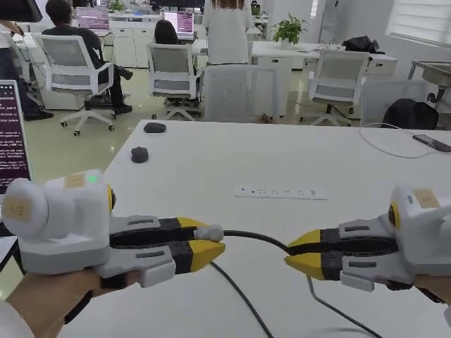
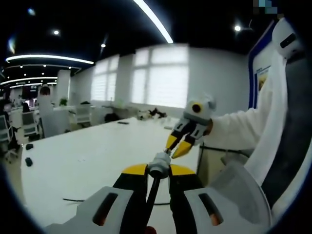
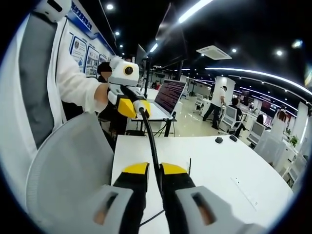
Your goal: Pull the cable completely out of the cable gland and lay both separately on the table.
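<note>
Over the white table, a grey cable gland sits between the yellow tips of my left gripper, which is shut on it. From the gland a black cable runs right into my right gripper, shut on the cable. In the left gripper view the gland is pinched at the jaw tips, and the right gripper faces it just beyond. In the right gripper view the cable rises from the closed jaws to the gland held by the left gripper. Loose cable trails down onto the table.
A white power strip lies mid-table. Two dark mice rest at the far left, and a phone at the far right. A laptop screen stands at the left edge. Office chairs and seated people are behind.
</note>
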{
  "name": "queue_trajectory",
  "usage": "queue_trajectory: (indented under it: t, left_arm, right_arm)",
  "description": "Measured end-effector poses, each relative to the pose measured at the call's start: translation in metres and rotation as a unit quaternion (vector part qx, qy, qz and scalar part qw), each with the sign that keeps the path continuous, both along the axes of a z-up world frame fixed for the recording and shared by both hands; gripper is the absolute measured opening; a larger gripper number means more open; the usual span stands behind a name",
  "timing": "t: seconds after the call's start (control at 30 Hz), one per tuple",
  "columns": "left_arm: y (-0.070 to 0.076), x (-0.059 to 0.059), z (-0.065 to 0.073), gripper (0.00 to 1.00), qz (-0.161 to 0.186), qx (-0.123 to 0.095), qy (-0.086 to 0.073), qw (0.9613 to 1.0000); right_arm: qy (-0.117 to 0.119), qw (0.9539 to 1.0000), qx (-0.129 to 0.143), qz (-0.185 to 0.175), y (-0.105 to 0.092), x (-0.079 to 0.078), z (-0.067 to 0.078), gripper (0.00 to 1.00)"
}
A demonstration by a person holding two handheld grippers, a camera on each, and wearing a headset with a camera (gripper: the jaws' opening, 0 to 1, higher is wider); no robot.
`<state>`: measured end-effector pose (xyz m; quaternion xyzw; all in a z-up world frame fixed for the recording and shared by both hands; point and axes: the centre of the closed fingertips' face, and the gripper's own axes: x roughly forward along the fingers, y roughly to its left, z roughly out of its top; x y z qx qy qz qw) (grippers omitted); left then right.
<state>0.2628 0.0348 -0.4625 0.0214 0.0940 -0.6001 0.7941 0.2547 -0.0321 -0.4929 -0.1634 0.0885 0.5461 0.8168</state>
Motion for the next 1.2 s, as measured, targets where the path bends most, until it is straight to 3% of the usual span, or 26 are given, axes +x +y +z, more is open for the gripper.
queue_trajectory:
  t: [0.1,0.53,0.8,1.2]
  left_arm:
    - [-0.004,-0.003,-0.003,0.16,-0.009,0.01,-0.006,0.9999]
    - [-0.017,-0.012,-0.006,0.16,-0.035,0.01,-0.004,0.9993]
    - [-0.019,-0.014,-0.008,0.16,-0.035,0.011,-0.001,0.9993]
    - [-0.018,-0.011,-0.008,0.17,-0.032,0.002,0.006,0.9995]
  right_arm:
    - [-0.01,0.9999,0.003,0.002,0.004,0.001,0.008,0.13]
    - [-0.037,0.9974,0.006,0.062,0.038,-0.009,0.028,0.16]
    - [-0.033,0.9949,0.0,0.096,0.048,-0.013,0.025,0.06]
    - [-0.027,0.9951,0.005,0.095,0.047,-0.01,0.023,0.04]
